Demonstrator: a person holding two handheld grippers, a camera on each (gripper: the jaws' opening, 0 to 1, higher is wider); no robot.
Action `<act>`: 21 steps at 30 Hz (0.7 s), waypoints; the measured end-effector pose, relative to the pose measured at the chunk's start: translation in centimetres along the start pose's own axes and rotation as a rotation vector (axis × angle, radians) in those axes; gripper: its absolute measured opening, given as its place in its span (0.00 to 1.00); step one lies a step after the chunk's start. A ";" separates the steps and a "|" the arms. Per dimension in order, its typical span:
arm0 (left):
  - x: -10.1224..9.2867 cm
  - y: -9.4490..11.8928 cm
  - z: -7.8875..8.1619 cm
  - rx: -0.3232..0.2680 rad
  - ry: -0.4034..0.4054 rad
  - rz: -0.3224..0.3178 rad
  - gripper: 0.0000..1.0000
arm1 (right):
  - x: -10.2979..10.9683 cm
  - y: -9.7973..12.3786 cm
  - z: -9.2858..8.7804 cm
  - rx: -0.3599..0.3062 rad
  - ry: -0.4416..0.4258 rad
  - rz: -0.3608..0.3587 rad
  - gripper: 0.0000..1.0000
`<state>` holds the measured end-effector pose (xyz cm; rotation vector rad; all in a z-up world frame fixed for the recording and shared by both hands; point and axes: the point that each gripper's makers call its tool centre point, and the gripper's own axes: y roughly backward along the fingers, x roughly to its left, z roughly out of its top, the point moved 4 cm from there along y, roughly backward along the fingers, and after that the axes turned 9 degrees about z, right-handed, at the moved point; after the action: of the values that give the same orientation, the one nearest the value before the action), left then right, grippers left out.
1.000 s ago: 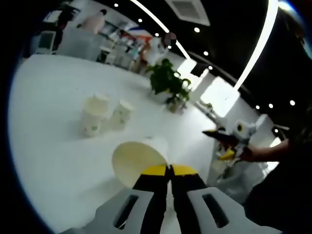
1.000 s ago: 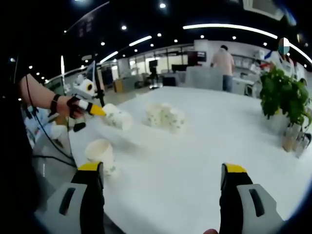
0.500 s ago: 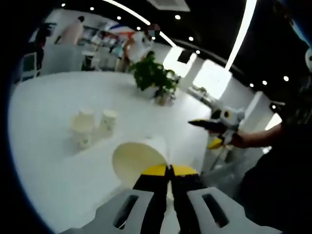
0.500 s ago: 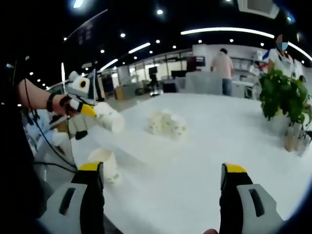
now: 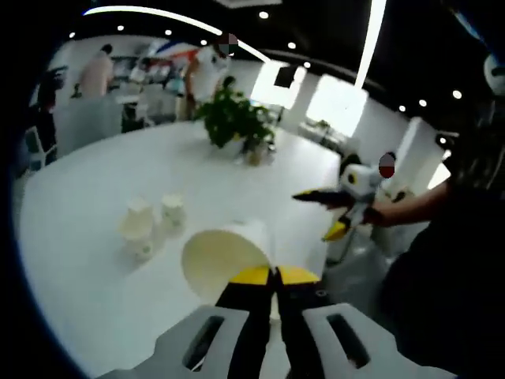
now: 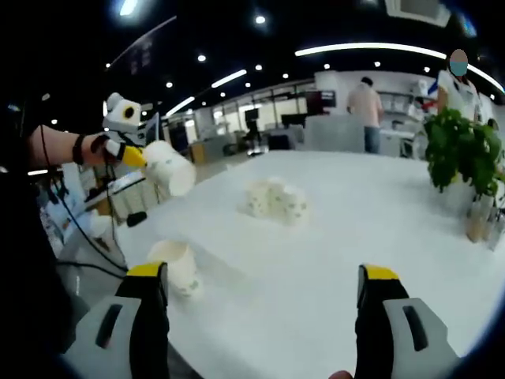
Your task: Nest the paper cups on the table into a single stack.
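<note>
Paper cup (image 5: 225, 257), thin-walled, is pinched by the left tool (image 5: 274, 275); right tool (image 6: 264, 284) gapes wide; squeezing may crush it.

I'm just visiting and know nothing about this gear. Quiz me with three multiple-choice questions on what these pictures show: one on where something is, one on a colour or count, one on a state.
1. Where is the potted plant?
A. on the white table
B. on the floor
C. on a chair

2. What colour are the hand-held gripper tips?
A. red
B. yellow
C. blue

3. How is the left hand-held gripper?
A. wide open
B. lying on the table
C. shut on a paper cup

Answers:
1 A: the potted plant stands on the white table.
2 B: the right hand-held gripper has yellow tips.
3 C: the left hand-held gripper pinches the rim of the paper cup, lifted off the table.
</note>
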<state>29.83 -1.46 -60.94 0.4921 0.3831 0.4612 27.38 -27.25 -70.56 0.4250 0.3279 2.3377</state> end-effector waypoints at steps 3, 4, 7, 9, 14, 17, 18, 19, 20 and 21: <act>-0.3 0.5 0.5 0.013 -0.025 0.001 0.00 | 0.0 0.0 0.0 -0.001 0.001 0.002 0.98; -0.4 0.7 0.6 0.031 -0.041 0.008 0.00 | 0.0 0.0 0.0 -0.002 0.001 0.003 0.98; -1.3 1.1 1.3 0.048 -0.081 0.011 0.00 | 0.1 0.2 0.1 -0.007 -0.004 0.002 0.98; -1.4 1.4 1.5 0.056 -0.091 0.007 0.00 | 0.1 0.3 0.2 -0.022 -0.022 0.002 0.98; -2.0 1.6 1.5 0.114 -0.143 0.010 0.00 | 0.3 0.1 -0.1 0.002 0.011 0.008 0.98; -2.3 1.8 1.3 0.151 -0.170 0.008 0.00 | 0.6 0.0 -0.2 0.007 0.017 0.014 0.98; -2.5 1.8 1.3 0.160 -0.181 0.005 0.00 | 0.6 0.0 -0.2 0.003 0.011 0.013 0.98; -2.8 1.9 1.3 0.169 -0.192 0.002 0.00 | 0.6 0.1 -0.2 -0.002 0.006 0.011 0.98; -2.9 2.0 1.3 0.196 -0.236 0.008 0.00 | 0.6 0.1 -0.2 -0.004 0.004 0.011 0.98; -2.9 2.0 1.2 0.210 -0.264 0.019 0.00 | 0.6 0.1 -0.2 -0.002 0.006 0.010 0.98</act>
<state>27.36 -1.78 -58.18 0.7521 0.1727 0.3700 26.81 -26.92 -70.62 0.4194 0.3265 2.3496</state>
